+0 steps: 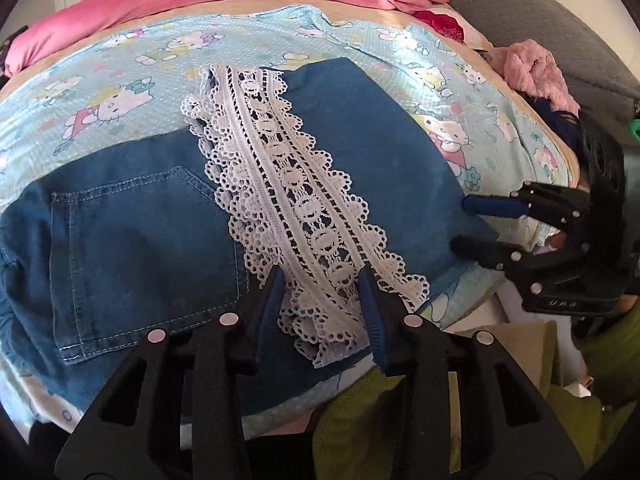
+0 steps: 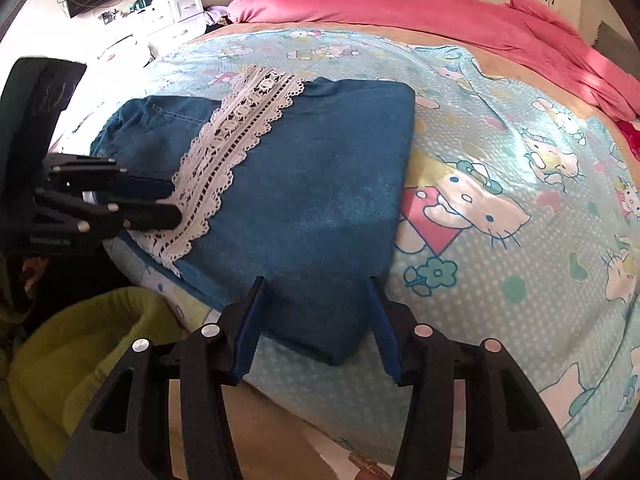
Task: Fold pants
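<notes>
Both grippers' jaws parted, gripping nothing, folded pants [image 2: 304,200] on cartoon-print sheet [image 2: 500,280], pink duvet [image 2: 440,12] behind.

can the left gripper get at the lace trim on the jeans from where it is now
Probably yes. The left gripper is open right over the near end of the white lace trim, which lies exposed on top of the folded jeans; nothing covers it.
</notes>
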Tool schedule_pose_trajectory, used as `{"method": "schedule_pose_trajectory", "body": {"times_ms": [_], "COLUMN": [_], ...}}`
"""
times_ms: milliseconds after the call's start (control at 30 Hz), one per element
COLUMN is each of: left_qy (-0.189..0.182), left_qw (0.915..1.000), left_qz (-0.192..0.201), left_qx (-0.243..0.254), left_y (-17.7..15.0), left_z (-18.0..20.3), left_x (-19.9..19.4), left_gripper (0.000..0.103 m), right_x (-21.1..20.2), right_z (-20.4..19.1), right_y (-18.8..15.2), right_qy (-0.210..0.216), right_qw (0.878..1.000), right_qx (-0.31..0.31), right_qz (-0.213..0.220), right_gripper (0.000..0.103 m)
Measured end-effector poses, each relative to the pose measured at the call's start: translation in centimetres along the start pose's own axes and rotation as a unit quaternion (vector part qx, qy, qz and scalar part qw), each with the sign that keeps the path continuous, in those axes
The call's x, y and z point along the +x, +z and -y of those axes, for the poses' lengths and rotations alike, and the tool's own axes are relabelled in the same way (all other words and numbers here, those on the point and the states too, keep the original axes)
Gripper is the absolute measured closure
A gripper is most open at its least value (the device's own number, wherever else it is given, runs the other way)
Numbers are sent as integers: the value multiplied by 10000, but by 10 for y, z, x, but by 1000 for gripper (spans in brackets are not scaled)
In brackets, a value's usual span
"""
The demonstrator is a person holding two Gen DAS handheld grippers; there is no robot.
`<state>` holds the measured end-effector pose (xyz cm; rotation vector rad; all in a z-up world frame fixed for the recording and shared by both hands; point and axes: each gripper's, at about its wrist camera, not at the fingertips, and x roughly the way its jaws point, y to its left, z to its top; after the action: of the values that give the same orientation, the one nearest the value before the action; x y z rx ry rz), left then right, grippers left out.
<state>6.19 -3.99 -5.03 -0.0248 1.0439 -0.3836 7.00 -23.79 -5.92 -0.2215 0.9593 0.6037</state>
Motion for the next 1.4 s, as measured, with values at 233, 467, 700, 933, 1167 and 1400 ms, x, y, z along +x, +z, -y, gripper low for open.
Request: {"method": "schedule_pose_trajectory", "body": {"times_ms": [233, 467, 700, 933, 1167, 1400], "left_qy": [-41, 68, 137, 41, -37, -116], "left_qw": [9986, 9982, 9980, 9984, 9985, 9987], "left_qz": [526, 441, -19, 14, 30, 32], "left_qx": [67, 390, 612, 569, 549, 491], "left_y": [1, 2, -8, -8, -8, -7], "left_z": [16, 40, 47, 46, 44, 39], "left_x": [-36, -20, 7, 5, 4, 2], "left_gripper": [53, 53, 57, 57, 57, 57], "right_x": [-43, -49, -11, 45, 97, 117], "right_z": [15, 21, 2, 6, 21, 31], "right_y": [16, 51, 96, 133, 153, 174], "right_qy": [100, -168, -283, -494, -591, -555], "right_qw": [9979, 9952, 9973, 9984, 9975, 9975], "right_qx": [265, 210, -259, -262, 0, 259], "right_qz": [582, 943, 625, 123, -397, -341], "right_gripper": [44, 36, 44, 55, 57, 57]}}
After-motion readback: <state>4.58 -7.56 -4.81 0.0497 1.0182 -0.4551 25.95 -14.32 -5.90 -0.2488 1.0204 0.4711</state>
